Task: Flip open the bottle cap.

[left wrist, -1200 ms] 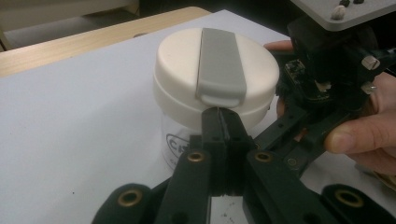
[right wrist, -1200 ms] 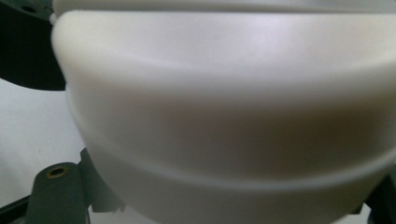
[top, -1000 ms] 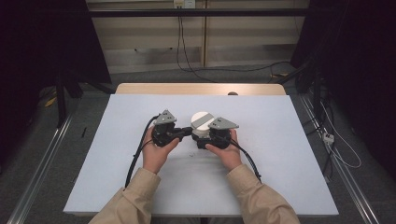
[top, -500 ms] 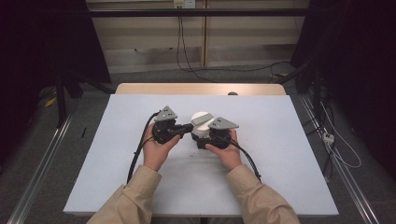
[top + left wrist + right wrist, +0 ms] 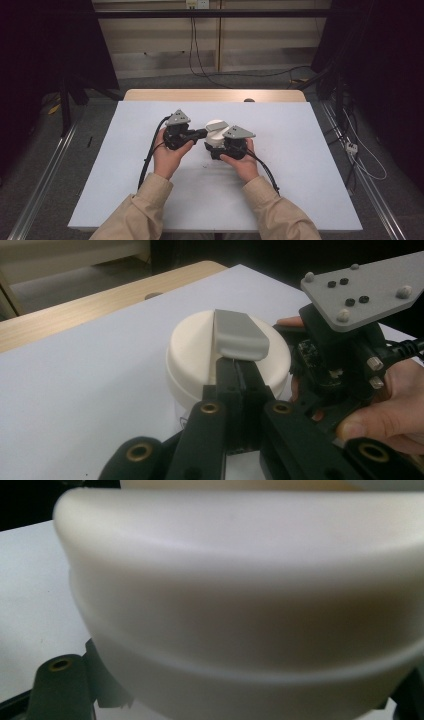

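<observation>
centrally, left gripper (image 5: 235, 371) pinched together under grey handle (image 5: 239, 334) of white container (image 5: 192, 357) (right gripper's (image 5: 226, 146) state untellable)

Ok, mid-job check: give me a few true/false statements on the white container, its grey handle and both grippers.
1. The left gripper is shut on the grey handle of the lid. True.
2. The white round container lies on its side. False: it stands upright on the white table.
3. The right gripper is at the container's body. True: the body sits right up against its camera.
4. The lid lies on the table beside the container. False: it sits on top.
5. Both grippers rest unheld. False: a hand holds each.
</observation>
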A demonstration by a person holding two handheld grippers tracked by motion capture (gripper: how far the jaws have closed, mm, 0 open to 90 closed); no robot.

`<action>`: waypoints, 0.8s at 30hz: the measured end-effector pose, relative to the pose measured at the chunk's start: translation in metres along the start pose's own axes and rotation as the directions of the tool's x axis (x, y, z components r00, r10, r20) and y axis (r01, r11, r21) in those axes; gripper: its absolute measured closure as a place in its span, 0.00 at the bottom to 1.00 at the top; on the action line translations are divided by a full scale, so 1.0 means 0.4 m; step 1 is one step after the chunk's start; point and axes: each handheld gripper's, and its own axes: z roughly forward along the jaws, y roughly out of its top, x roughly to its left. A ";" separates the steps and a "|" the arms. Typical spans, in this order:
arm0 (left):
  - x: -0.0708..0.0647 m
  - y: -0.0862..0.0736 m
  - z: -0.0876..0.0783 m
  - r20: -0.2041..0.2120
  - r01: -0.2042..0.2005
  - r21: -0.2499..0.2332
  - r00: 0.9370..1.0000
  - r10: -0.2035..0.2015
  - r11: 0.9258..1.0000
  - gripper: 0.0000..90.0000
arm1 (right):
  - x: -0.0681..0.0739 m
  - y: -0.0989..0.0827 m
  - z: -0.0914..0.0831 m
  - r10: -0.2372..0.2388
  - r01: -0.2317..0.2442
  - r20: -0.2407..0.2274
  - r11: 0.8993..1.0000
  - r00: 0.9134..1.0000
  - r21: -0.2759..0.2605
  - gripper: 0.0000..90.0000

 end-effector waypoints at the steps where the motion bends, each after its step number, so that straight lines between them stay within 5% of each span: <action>1: 0.000 0.002 0.001 -0.001 -0.006 -0.001 1.000 0.006 1.000 1.00 | 0.000 0.000 0.000 0.000 0.000 0.000 1.000 1.000 0.000 0.21; 24: -0.005 0.046 0.014 0.012 -0.012 0.002 1.000 0.012 1.000 1.00 | 0.001 0.000 0.000 0.002 -0.002 0.003 1.000 1.000 0.001 0.21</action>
